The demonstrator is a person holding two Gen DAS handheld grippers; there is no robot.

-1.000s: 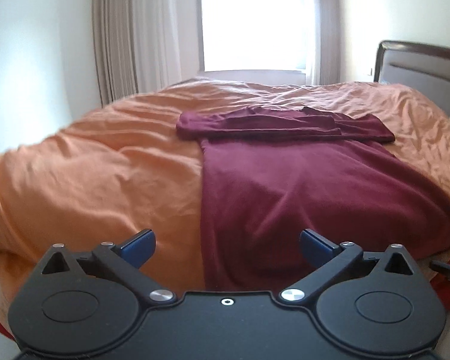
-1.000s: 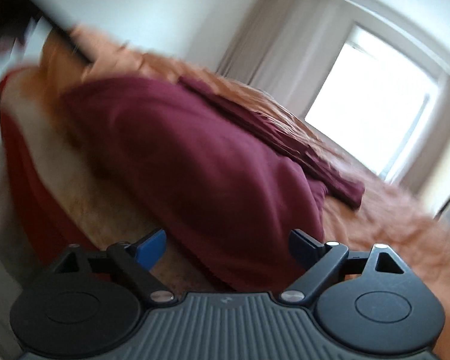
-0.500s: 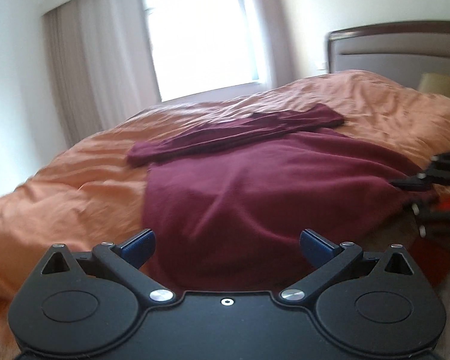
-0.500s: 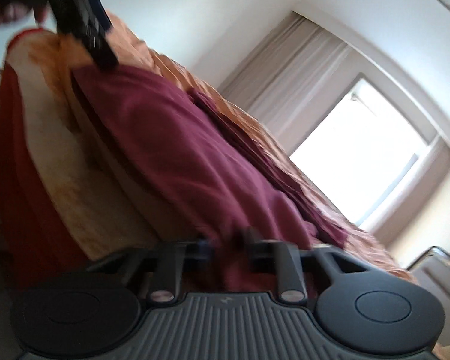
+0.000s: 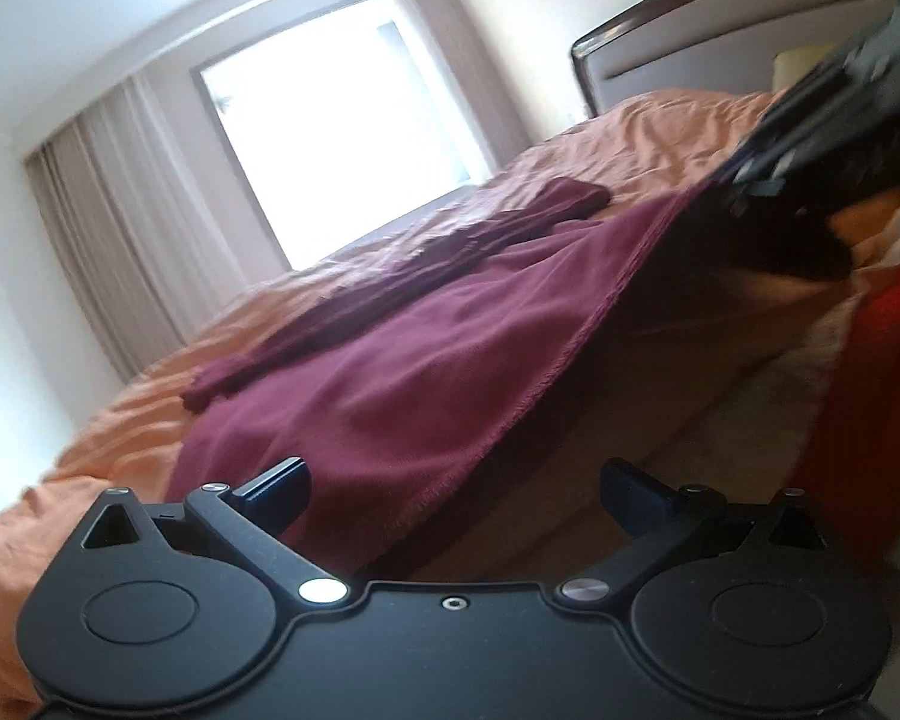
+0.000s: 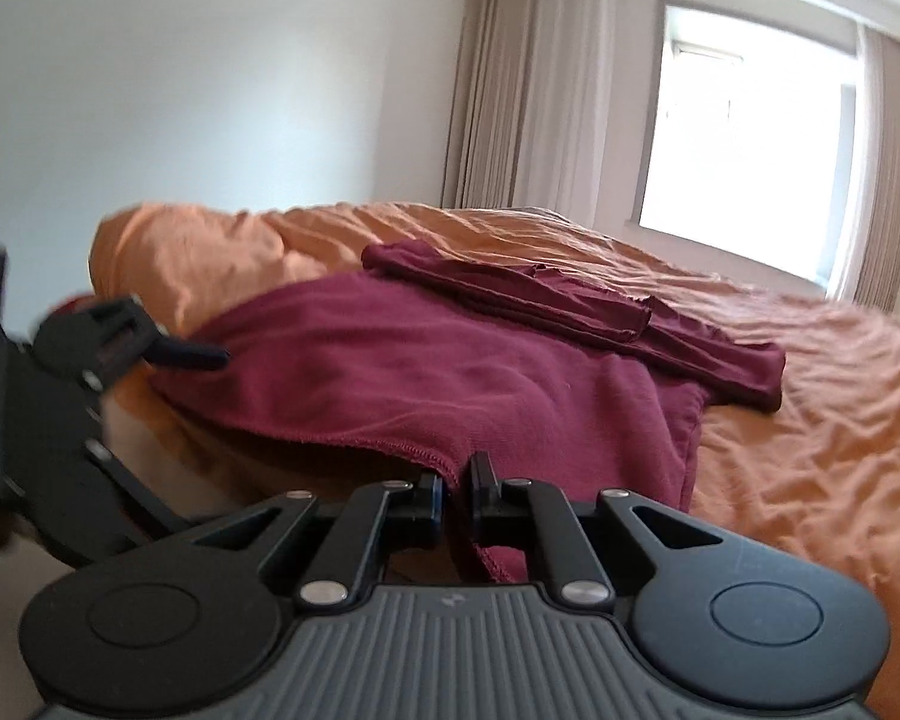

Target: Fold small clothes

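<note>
I am looking into a bedroom with plain white walls point(image 6: 210, 72), where a wide bed covered by a rumpled orange duvet point(image 6: 810, 450) fills most of both views. A large window point(image 6: 744, 150) on the far wall glows so brightly with daylight that nothing beyond it can be made out, and pale beige curtains point(image 6: 522, 84) hang in long pleats on both sides of it. In the left wrist view I can also see a padded grey headboard with a dark wooden frame point(image 5: 690, 42) at the head of the bed, and a red panel point(image 5: 870, 420) below the duvet along the bed's side.
</note>
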